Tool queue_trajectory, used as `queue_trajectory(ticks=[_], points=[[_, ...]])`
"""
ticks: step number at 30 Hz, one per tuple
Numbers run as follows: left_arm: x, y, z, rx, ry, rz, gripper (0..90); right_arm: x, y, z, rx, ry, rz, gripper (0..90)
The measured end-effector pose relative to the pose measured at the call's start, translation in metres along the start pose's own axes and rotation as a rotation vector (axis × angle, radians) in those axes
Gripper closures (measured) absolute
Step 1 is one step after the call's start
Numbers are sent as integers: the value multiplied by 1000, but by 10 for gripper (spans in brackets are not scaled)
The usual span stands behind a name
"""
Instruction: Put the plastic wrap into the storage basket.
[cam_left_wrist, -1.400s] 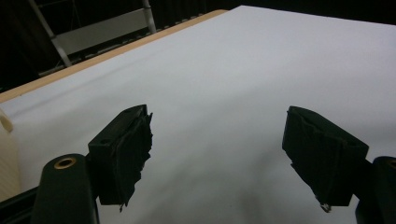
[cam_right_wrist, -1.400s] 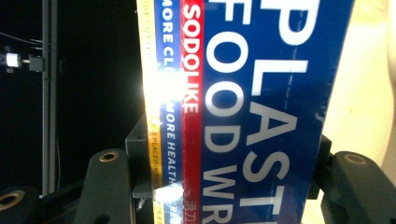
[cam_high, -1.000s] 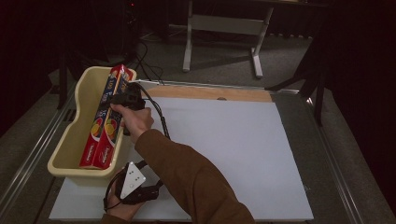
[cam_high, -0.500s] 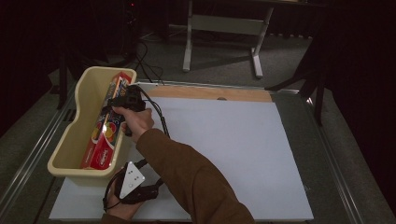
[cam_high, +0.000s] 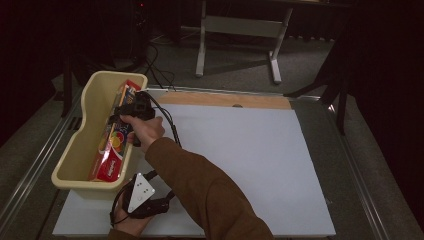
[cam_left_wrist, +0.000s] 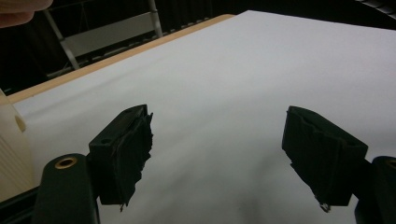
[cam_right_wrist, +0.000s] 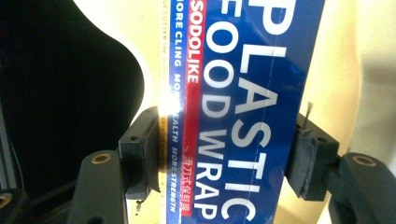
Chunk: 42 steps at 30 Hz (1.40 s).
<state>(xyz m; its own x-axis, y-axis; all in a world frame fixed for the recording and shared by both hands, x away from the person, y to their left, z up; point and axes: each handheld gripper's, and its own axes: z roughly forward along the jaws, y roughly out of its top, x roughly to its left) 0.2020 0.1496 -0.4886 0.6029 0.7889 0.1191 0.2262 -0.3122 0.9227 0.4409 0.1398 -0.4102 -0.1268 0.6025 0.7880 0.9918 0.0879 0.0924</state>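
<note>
One cream tub (cam_high: 82, 145) sits at the table's left edge with one box of plastic wrap (cam_high: 114, 145) lying inside. Just right, the right gripper (cam_right_wrist: 224, 163) has been opening, jaws flanking the box. One left gripper (cam_left_wrist: 217, 158) gapes empty nearby.

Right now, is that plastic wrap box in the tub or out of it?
In. The box lies lengthwise inside the tub, one end propped on the far rim, with the right gripper straddling it.

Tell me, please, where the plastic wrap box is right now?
In the high view, the plastic wrap box lies inside the cream bin at the table's left edge, beside the right gripper.
</note>
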Motion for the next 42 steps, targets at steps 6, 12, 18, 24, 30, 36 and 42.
queue_trajectory(ticks=[6, 12, 18, 24, 30, 36, 42], points=[[-1, 0, 1, 2, -2, 2, 237, 2, -1, -1, 5, -26, -11, 358], [3, 0, -1, -6, 0, -30, 236, 2, 2, -7, 19, 35, 30, 327], [1, 0, 1, 2, -3, -17, 237, 4, 1, -18, 22, 49, -11, 350], [2, 0, 2, 5, -1, -16, 236, -1, -1, -28, 41, 42, -103, 378], [0, 0, 3, 7, 1, -9, 237, -3, -5, -40, 43, 47, -234, 383], [-1, 1, 5, 12, 5, -5, 236, -11, -21, -67, -19, -40, -459, 396], [-2, 2, 7, 20, 3, 2, 237, -27, -47, -93, -174, -205, -745, 376]])
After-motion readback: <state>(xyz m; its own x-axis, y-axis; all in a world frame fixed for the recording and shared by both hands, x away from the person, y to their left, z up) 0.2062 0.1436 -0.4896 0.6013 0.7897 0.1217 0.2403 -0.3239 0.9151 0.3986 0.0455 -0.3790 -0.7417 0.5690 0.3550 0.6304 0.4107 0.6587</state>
